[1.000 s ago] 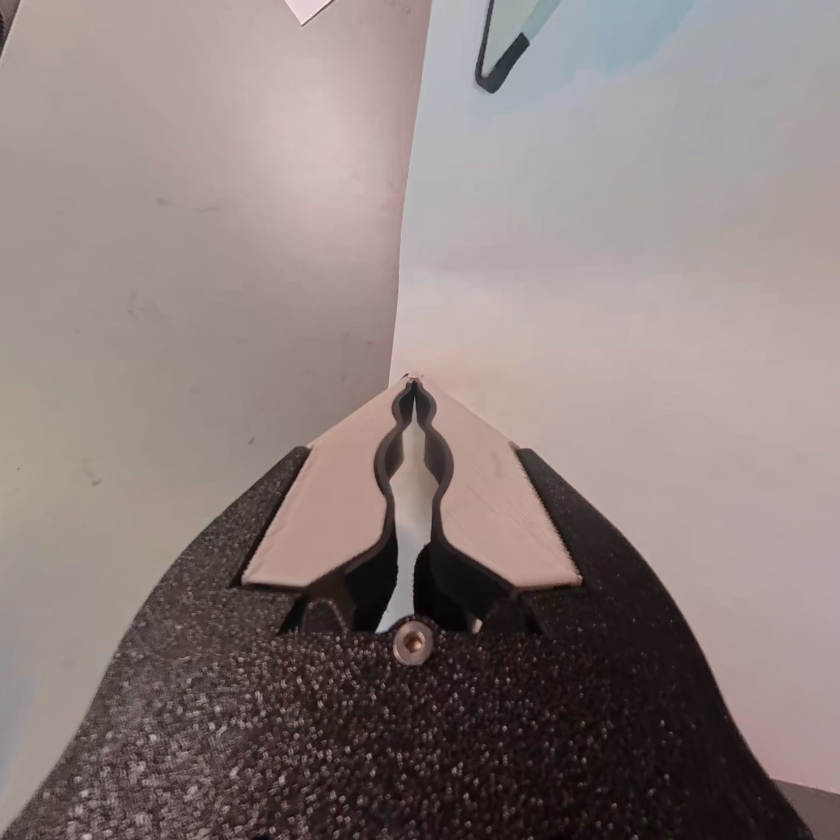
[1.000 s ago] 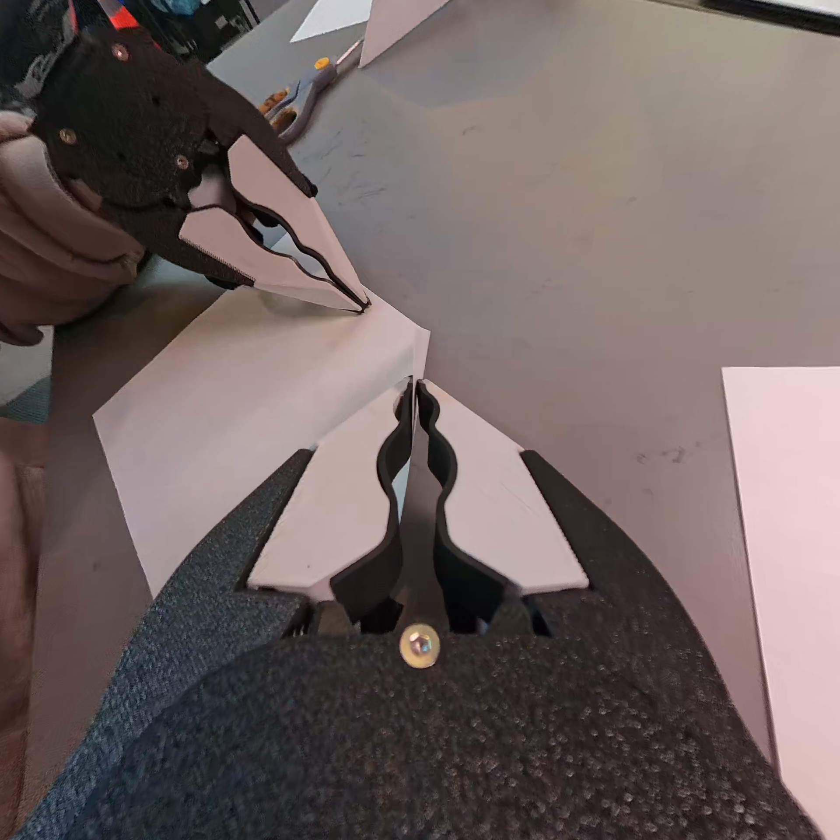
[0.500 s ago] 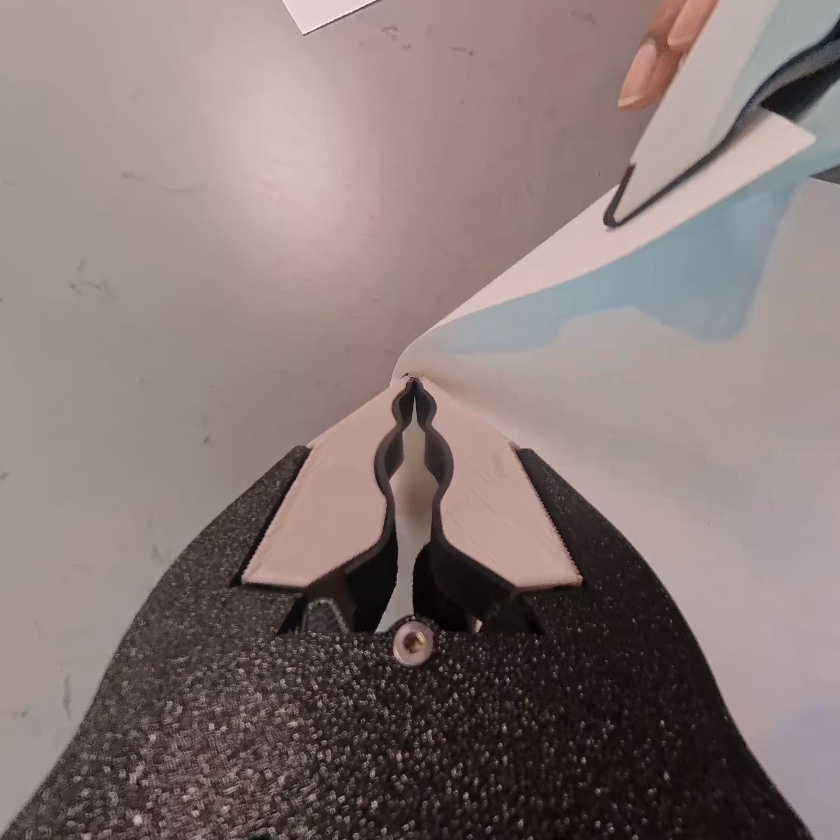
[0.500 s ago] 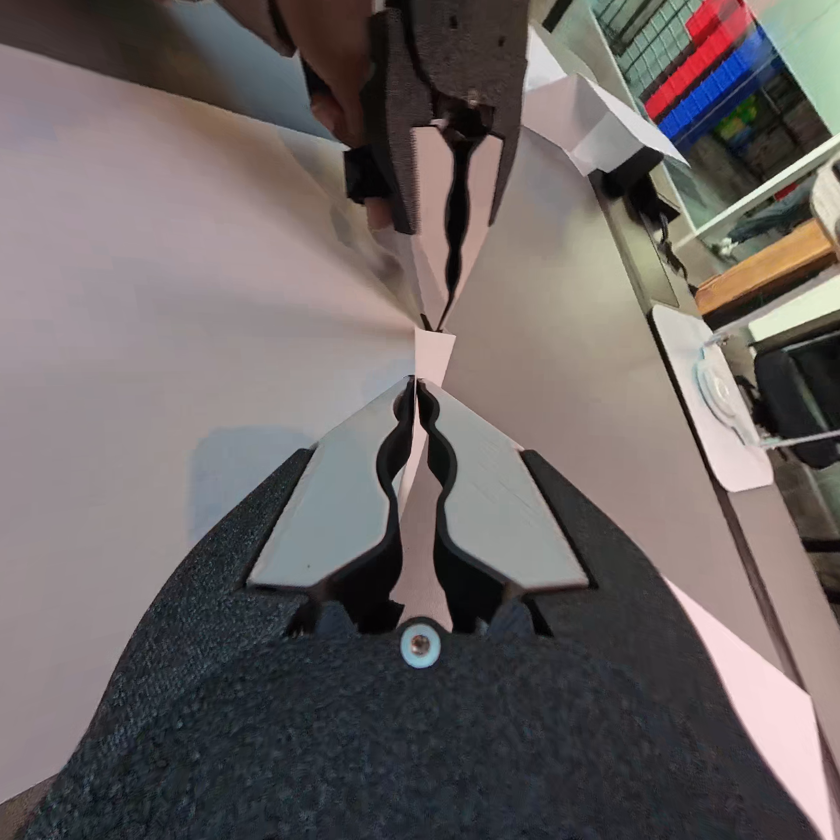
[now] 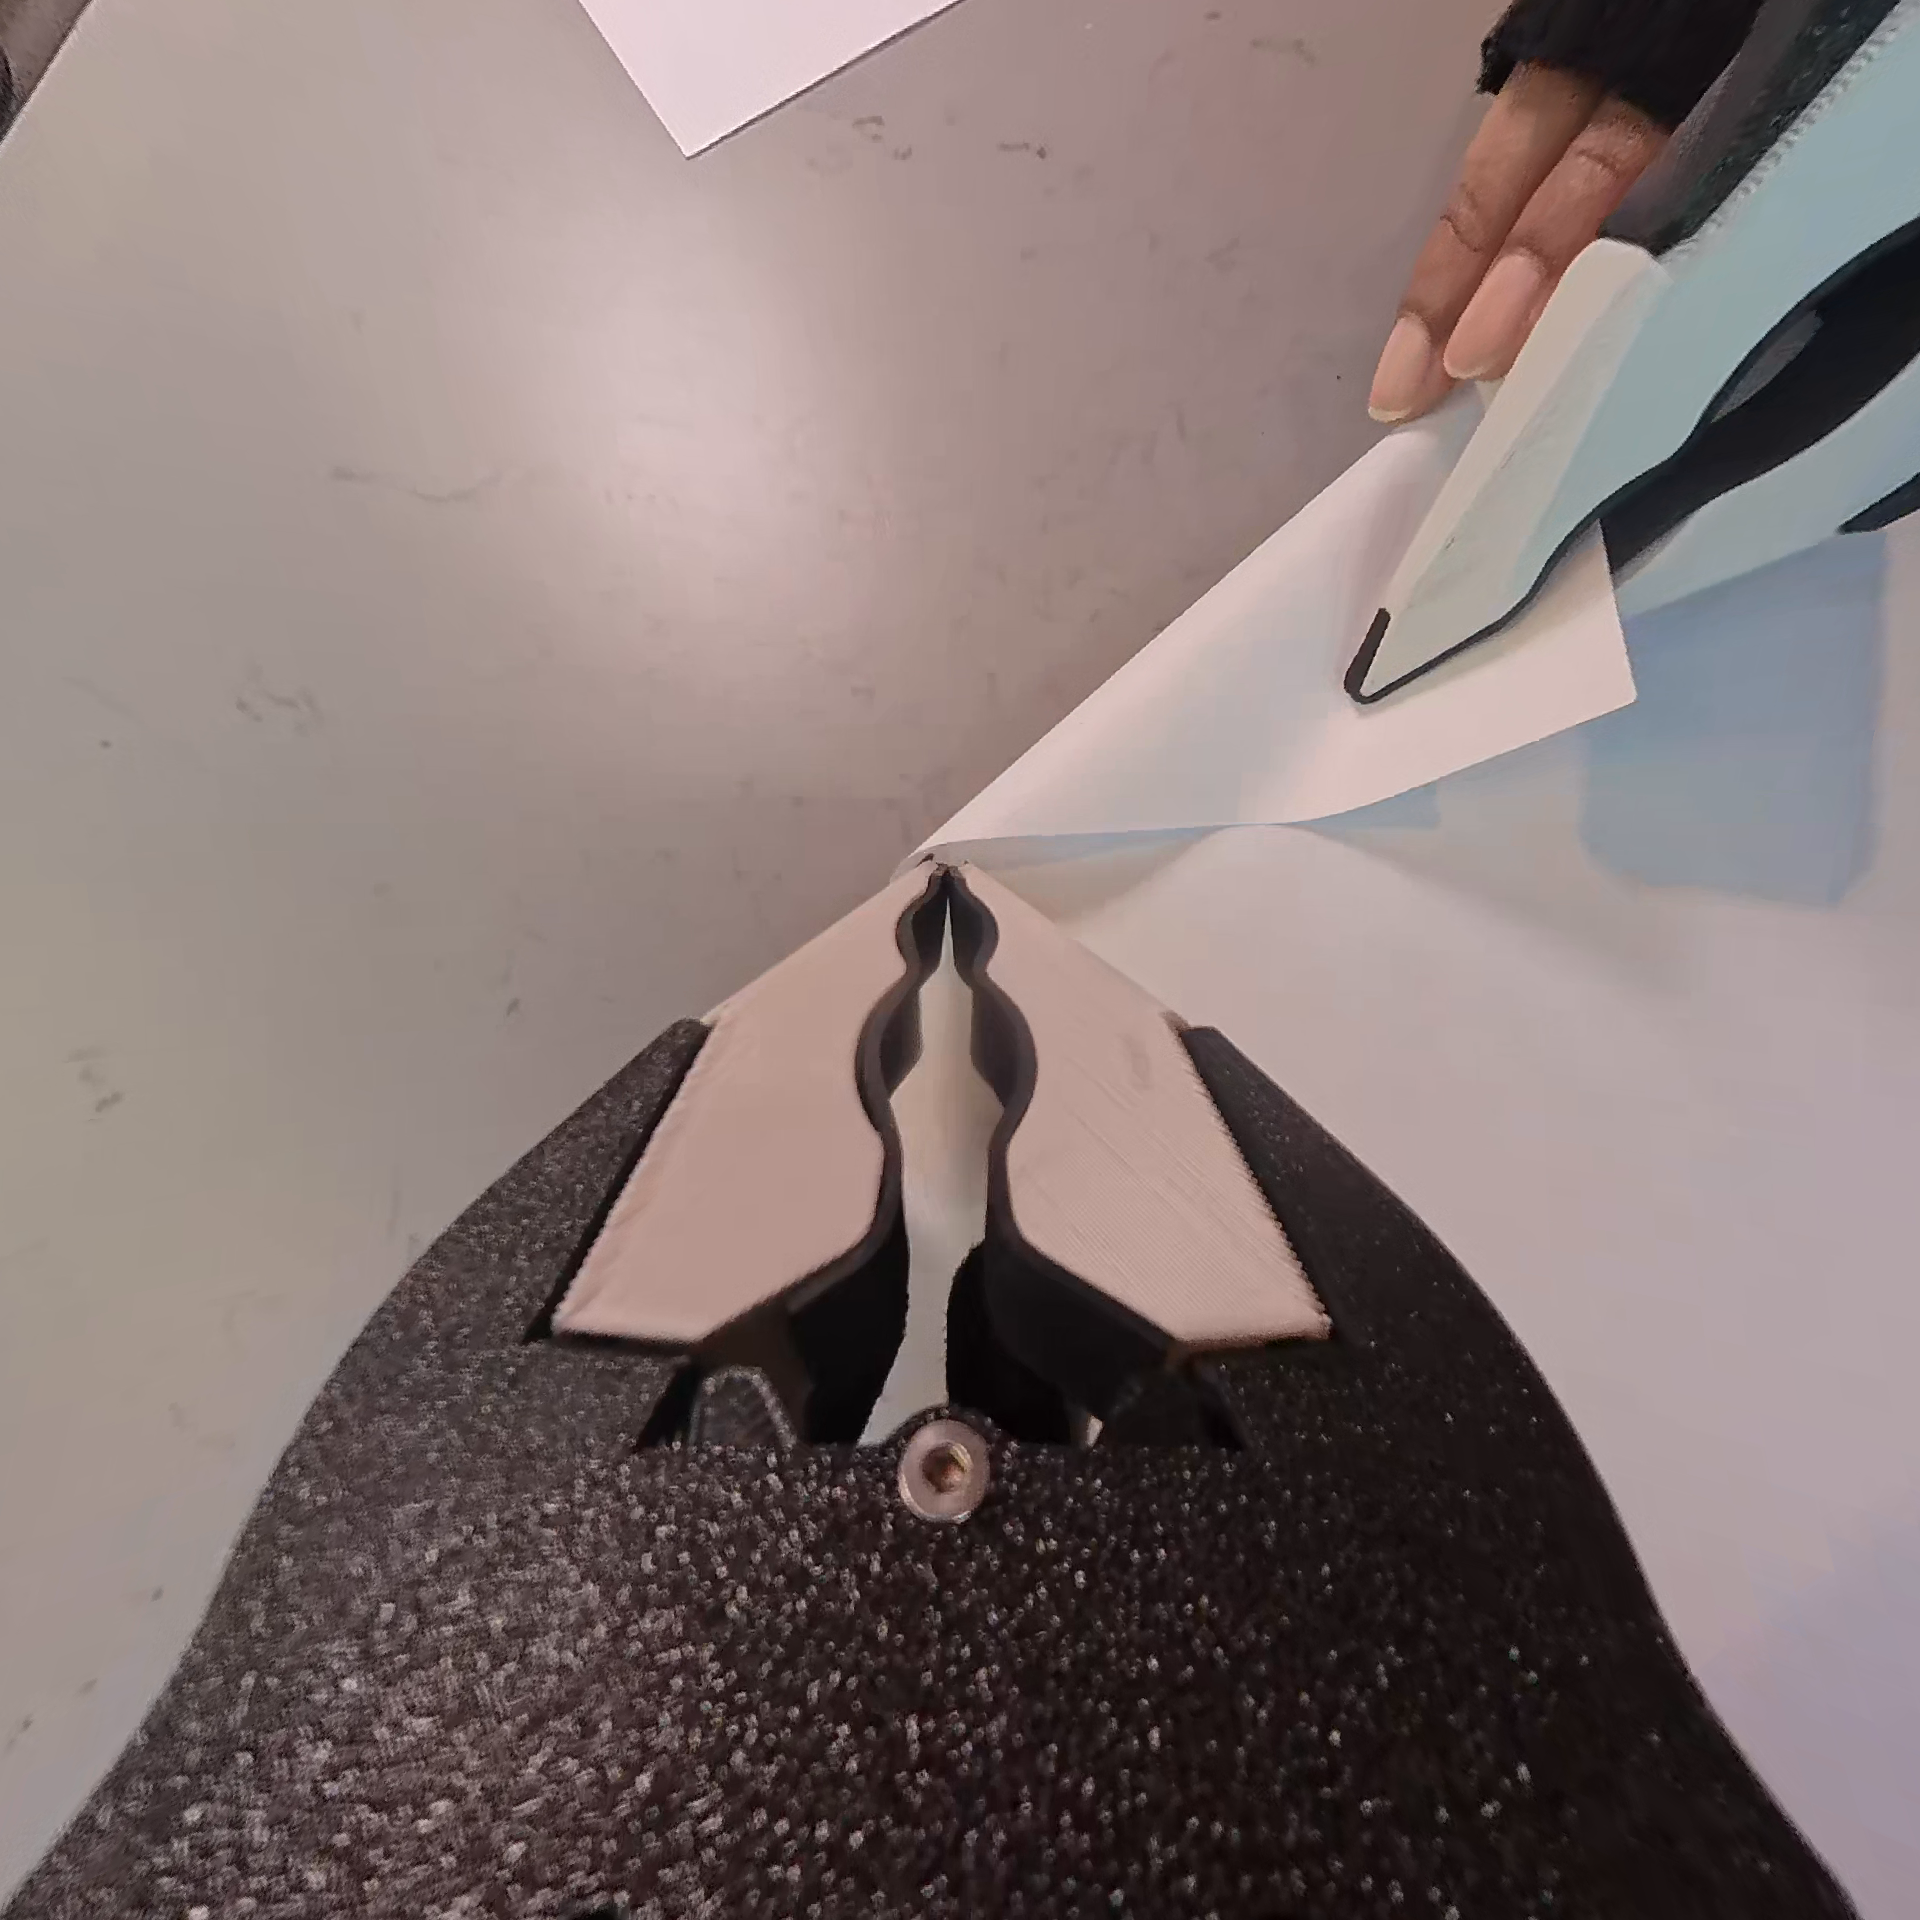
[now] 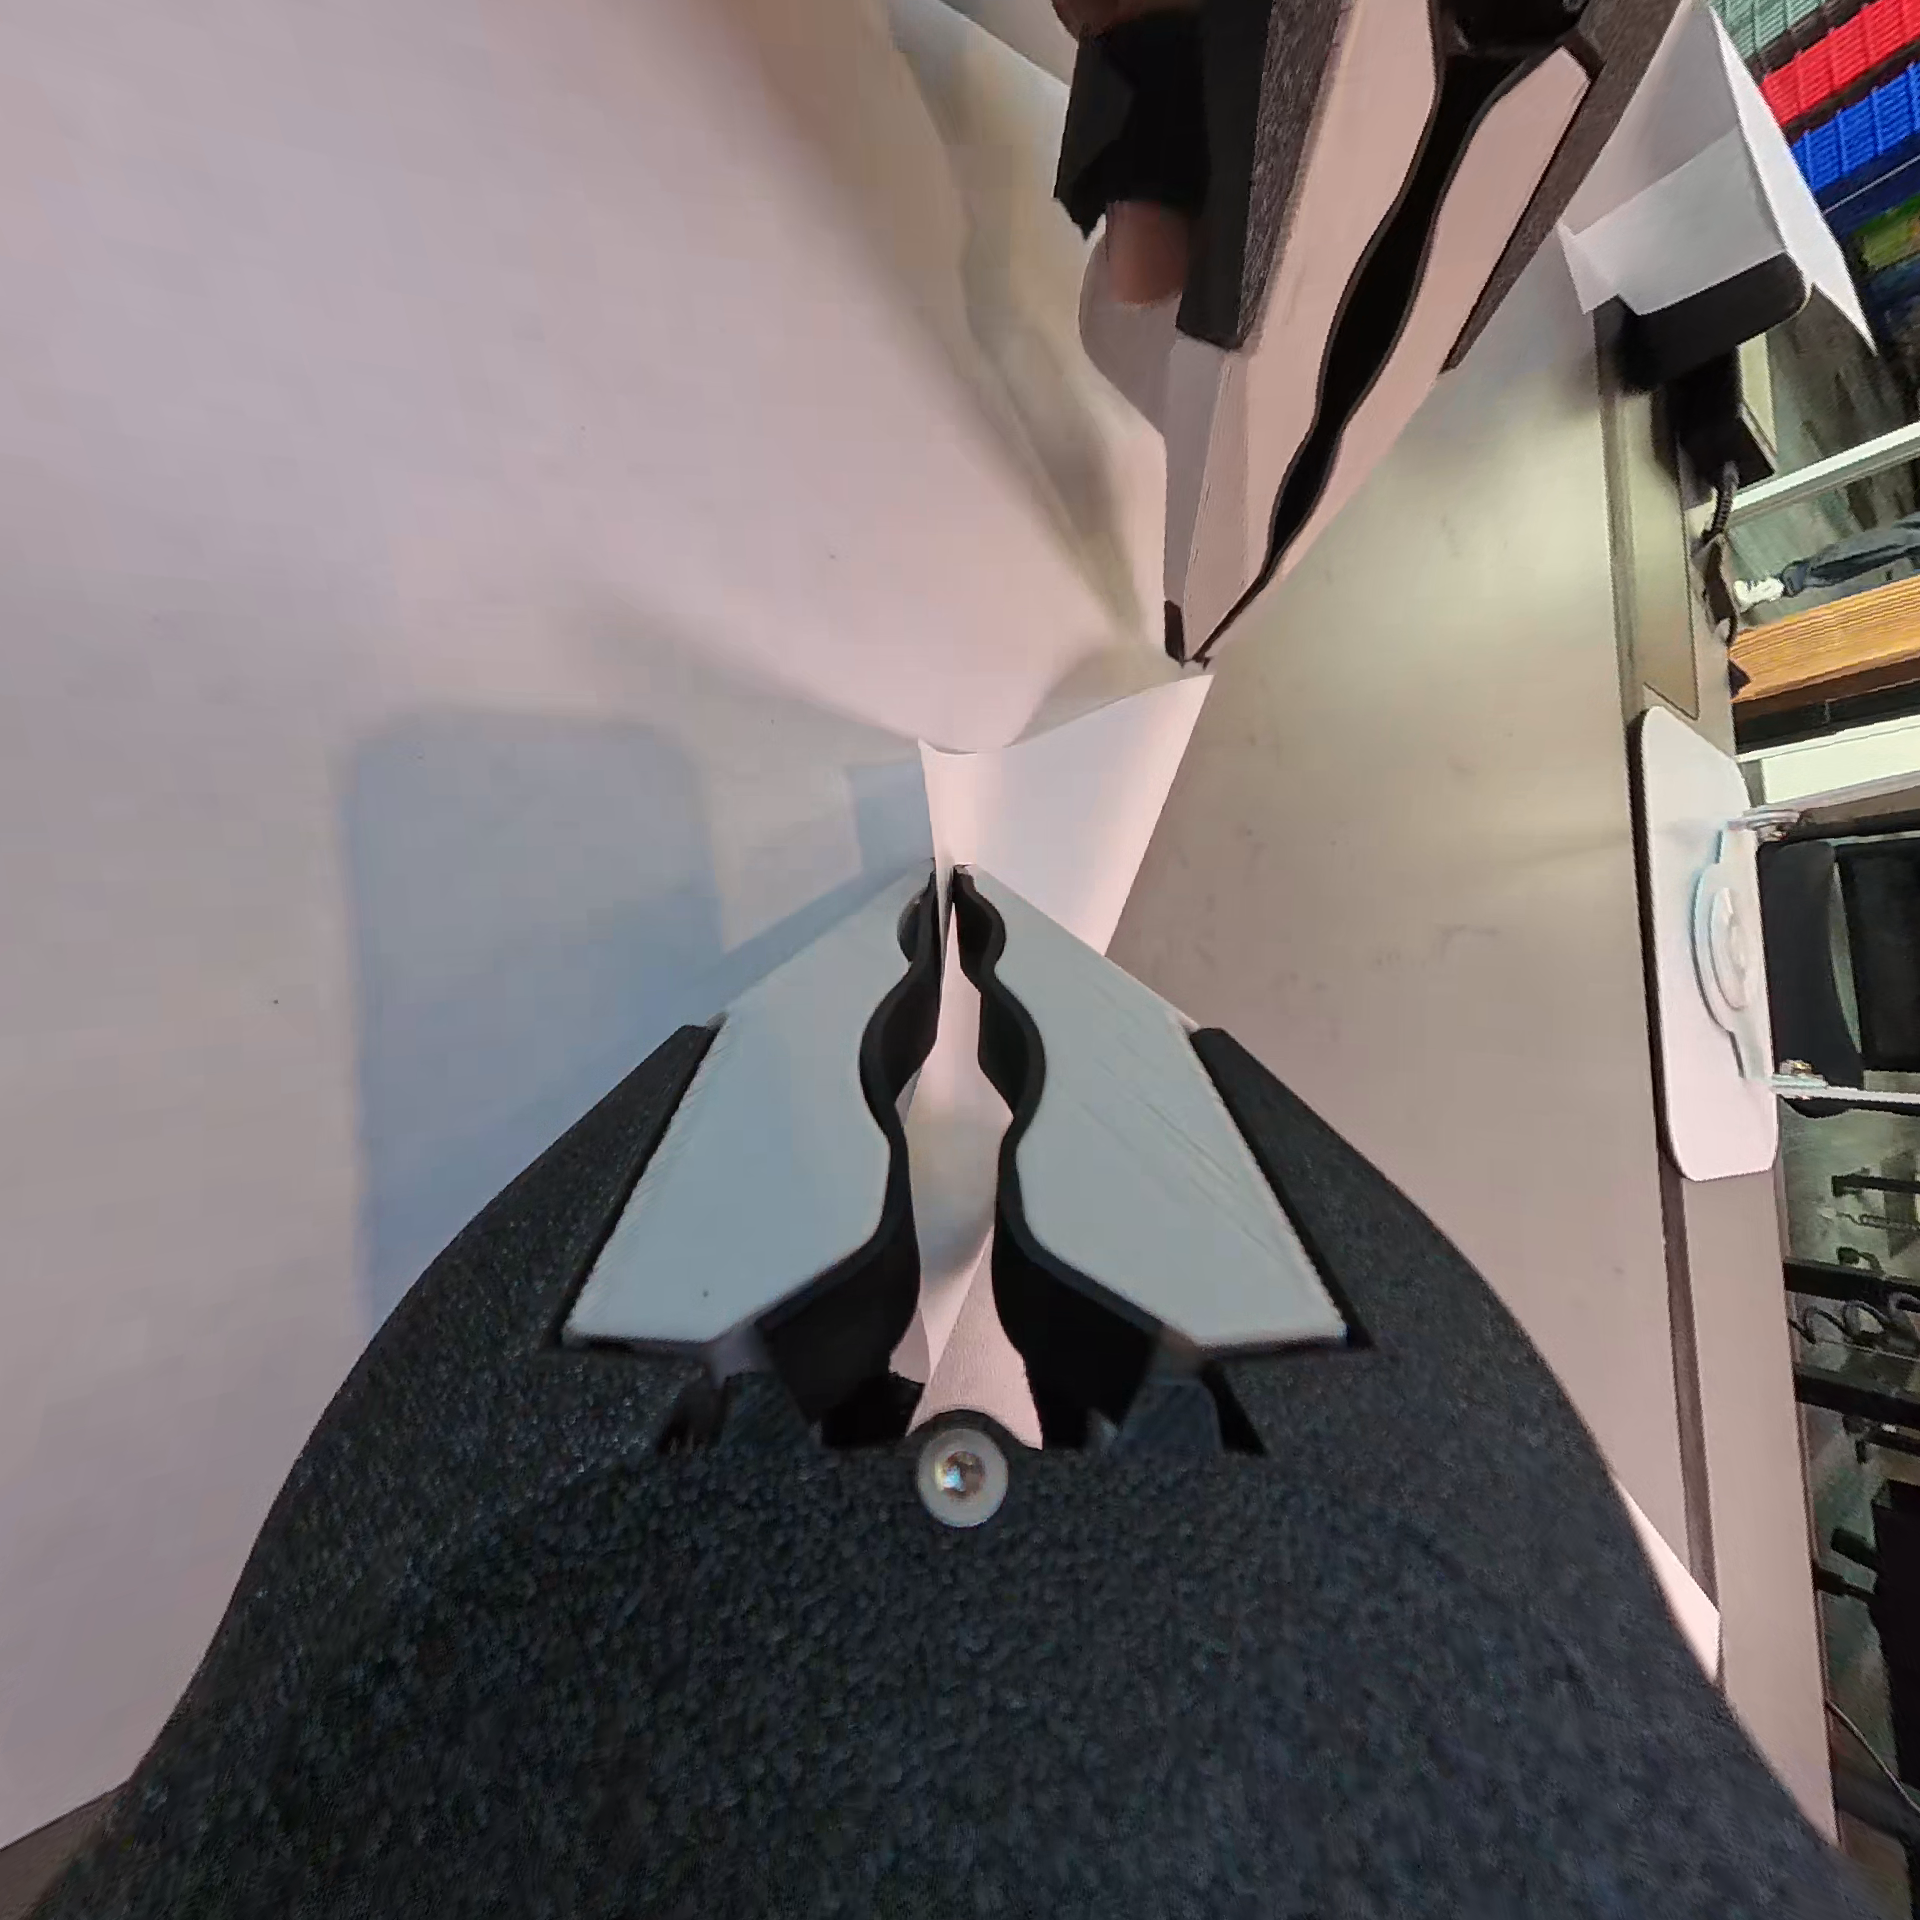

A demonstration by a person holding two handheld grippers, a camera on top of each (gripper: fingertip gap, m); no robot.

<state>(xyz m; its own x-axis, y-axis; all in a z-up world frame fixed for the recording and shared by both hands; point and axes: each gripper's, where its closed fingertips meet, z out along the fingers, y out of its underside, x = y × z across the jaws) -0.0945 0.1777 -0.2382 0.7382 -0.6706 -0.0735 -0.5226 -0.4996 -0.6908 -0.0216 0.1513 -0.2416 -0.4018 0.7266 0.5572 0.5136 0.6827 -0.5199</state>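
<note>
Left gripper (image 5: 948, 871) is pinching tight on the paper (image 5: 1455, 1091), its tips closed on the sheet's edge where a fold is starting. From that pinch a flap of the paper (image 5: 1299, 717) is lifting and running up toward the upper right, where the right gripper (image 5: 1382, 675) is clamping its corner, a person's fingers (image 5: 1455, 301) lying just beside it. The rest of the sheet is spreading flat on the grey worktop (image 5: 520, 520) to the right of the left gripper. A second white sheet (image 5: 758, 52) is lying well apart at the far edge.

Over in the right wrist view, the right gripper (image 6: 948, 871) is likewise closed on the paper (image 6: 416, 416), a thin edge of it caught between the tips and running back between the fingers. The flap is rising narrow from those tips and widening toward the left gripper (image 6: 1184, 649), which is coming in from the top, closed on the buckled sheet. The worktop (image 6: 1403, 831) is showing to the right. No containers are showing near either gripper; coloured bins (image 6: 1839, 114) are sitting on far shelving, their contents too small to tell.
</note>
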